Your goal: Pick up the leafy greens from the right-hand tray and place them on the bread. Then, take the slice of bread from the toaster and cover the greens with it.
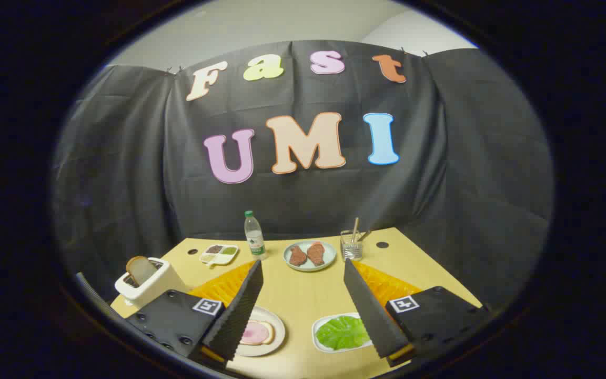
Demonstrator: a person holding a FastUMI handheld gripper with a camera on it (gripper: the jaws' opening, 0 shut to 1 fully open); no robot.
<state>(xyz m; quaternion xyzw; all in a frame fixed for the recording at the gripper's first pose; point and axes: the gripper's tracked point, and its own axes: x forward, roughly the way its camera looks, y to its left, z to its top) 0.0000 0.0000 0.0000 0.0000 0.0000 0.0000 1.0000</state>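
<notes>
Jaws spread wide, gripping nothing, held above the worktop point(303, 295); leafy greens point(342, 332) lie in their tray point(317, 337) just inside the right finger; bread with a pink slice point(256, 333) on a plate point(278, 337) beside the left finger; toaster point(148, 284) with its bread slice point(140, 269) upright, further left.

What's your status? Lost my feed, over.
Gripper open, holding nothing, above table. Leafy greens on their tray near one finger, untouched. Bread on plate; toaster slice still in. Nothing in the way.
</notes>
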